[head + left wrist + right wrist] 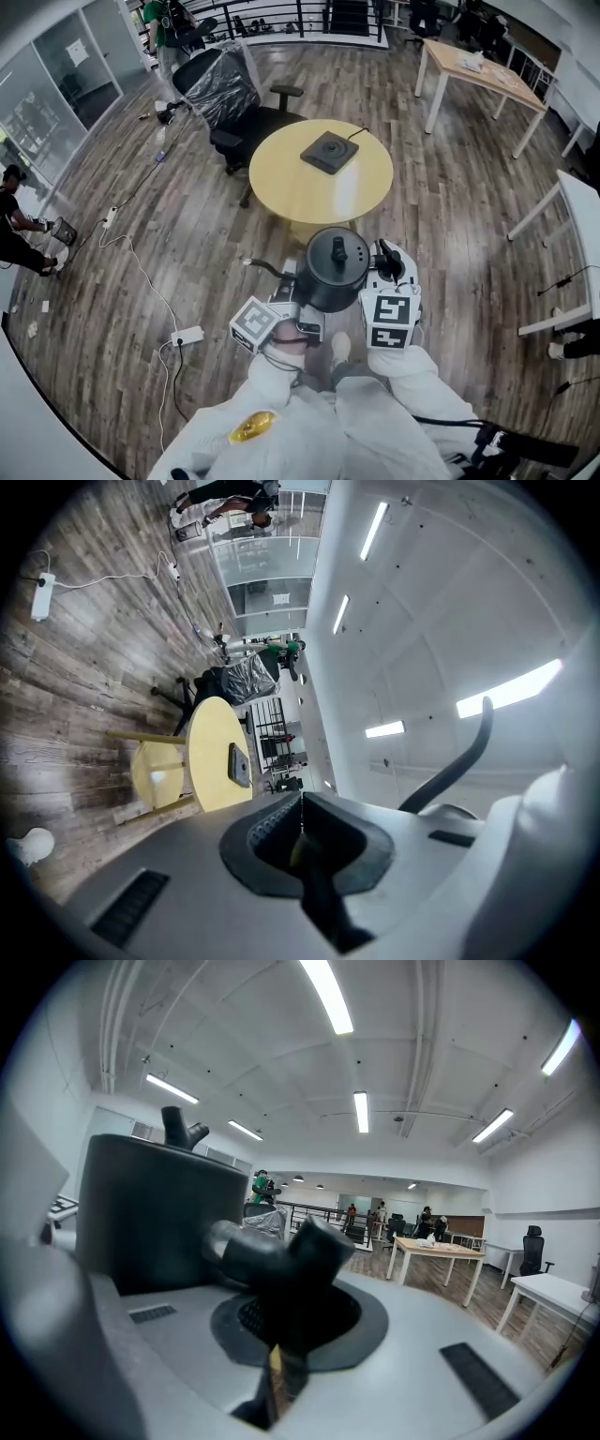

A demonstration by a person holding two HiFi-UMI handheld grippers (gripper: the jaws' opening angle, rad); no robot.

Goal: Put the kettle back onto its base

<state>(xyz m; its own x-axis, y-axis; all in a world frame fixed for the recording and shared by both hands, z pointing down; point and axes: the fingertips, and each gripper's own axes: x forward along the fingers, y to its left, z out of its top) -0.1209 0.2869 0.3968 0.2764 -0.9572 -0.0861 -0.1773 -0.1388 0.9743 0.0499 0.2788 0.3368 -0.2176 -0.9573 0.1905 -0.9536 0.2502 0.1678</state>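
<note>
Currently the round black kettle (333, 267) hangs over plank floor (187, 262), short of the round yellow table (281, 187) bearing its flat base (329, 151). Its handle (281, 1255) is pinched by the right gripper (281, 1316); the left gripper (300, 808) keeps ribbed jaws pressed together.

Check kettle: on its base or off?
Off. The kettle is held by the right gripper, short of the round table; the base sits bare on it.
</note>
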